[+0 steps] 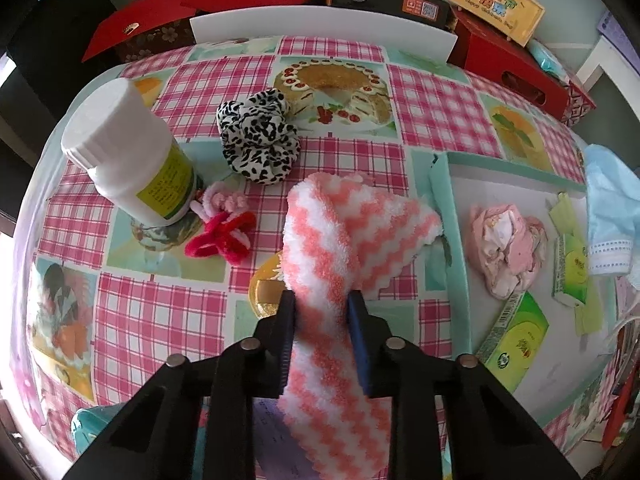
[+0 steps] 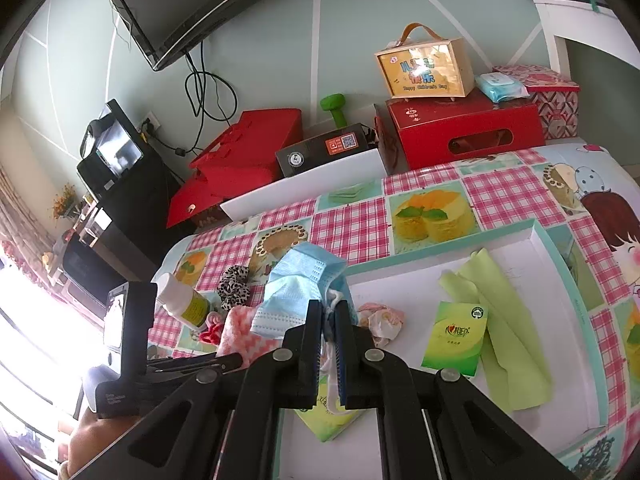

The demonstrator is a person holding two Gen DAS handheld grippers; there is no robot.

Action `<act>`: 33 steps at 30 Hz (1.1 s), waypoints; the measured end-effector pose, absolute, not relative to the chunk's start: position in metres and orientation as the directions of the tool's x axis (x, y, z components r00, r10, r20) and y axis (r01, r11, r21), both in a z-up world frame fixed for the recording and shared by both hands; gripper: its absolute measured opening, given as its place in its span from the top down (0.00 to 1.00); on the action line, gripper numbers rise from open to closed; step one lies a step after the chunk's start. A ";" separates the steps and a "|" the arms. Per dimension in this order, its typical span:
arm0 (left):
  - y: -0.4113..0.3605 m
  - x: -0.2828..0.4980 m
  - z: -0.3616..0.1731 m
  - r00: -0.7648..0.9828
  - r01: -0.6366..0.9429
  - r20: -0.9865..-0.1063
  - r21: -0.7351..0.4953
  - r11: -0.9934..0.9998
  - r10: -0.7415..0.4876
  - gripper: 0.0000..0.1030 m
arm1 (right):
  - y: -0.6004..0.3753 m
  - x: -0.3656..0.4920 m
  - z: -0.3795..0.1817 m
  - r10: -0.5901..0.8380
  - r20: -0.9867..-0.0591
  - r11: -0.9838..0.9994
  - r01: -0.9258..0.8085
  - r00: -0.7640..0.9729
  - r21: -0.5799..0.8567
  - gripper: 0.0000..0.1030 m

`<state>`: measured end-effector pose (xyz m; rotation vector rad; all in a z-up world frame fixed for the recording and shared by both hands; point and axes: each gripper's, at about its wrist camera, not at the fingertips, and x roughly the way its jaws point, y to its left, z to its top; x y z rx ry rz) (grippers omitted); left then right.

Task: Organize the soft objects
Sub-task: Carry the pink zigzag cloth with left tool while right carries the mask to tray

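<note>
Now the left tool pinches a fluffy pink-and-white sock, its toe end draped on the checked desk just beside the shallow white tray. Meanwhile the right tool is clamped on a blue face mask, held above the tray's near edge. A leopard-print scrunchie lies beyond the sock, near a white bottle.

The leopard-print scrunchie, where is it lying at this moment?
In the left wrist view, the leopard-print scrunchie lies on the checked tablecloth, left of centre. It is right of the white bottle, beyond the pink-and-white fuzzy sock.
</note>
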<state>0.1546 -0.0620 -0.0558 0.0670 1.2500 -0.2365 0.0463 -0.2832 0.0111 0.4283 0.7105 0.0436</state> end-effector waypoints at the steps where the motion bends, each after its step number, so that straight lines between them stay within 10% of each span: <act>1: -0.062 0.154 -0.055 0.295 0.213 -0.942 -0.095 0.972 -0.157 0.78 | -0.283 0.046 0.011 0.183 -0.621 0.912 0.105 0.762 0.397 0.93; 33: -0.032 0.139 0.019 0.452 0.215 -0.756 -0.423 0.880 -0.474 0.89 | -0.293 0.032 0.031 0.159 -0.556 0.902 0.109 0.816 0.418 0.93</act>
